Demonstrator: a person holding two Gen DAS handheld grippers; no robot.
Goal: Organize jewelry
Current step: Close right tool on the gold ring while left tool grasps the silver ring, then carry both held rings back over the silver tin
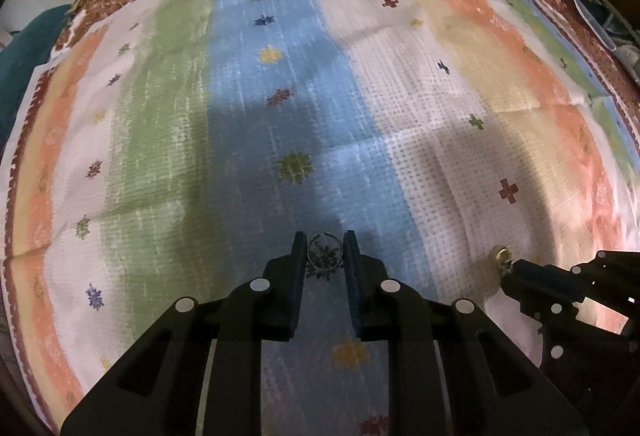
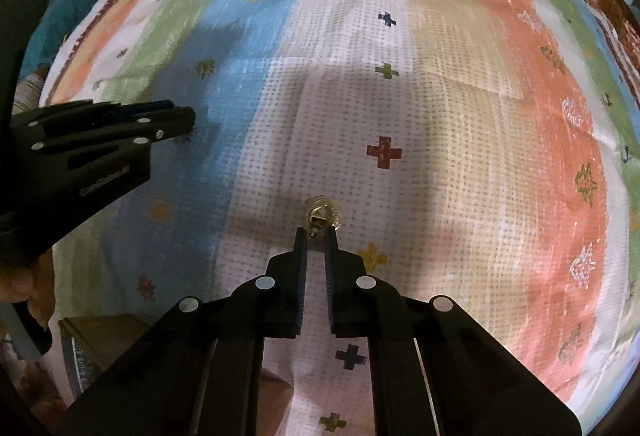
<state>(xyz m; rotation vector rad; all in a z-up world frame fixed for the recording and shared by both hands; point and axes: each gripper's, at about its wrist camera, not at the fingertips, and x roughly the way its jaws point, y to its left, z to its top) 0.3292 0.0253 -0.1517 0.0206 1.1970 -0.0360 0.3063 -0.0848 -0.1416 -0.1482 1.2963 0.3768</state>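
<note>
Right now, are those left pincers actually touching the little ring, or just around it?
Touching. The left wrist view shows the left gripper with both fingertips pressed against opposite sides of the thin ring, no gap visible.

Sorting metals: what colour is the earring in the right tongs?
Gold earring, clearest in the right wrist view.

Right gripper (image 2: 316, 236) pinching gold earring (image 2: 320, 213) over striped cloth (image 2: 480, 115).

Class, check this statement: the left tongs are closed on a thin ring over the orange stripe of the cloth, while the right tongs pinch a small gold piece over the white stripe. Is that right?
Not quite. The left tongs grip the thin ring over the blue stripe, not the orange one, as the left wrist view shows. The right tongs do pinch the small gold piece over the white stripe of the cloth.
</note>
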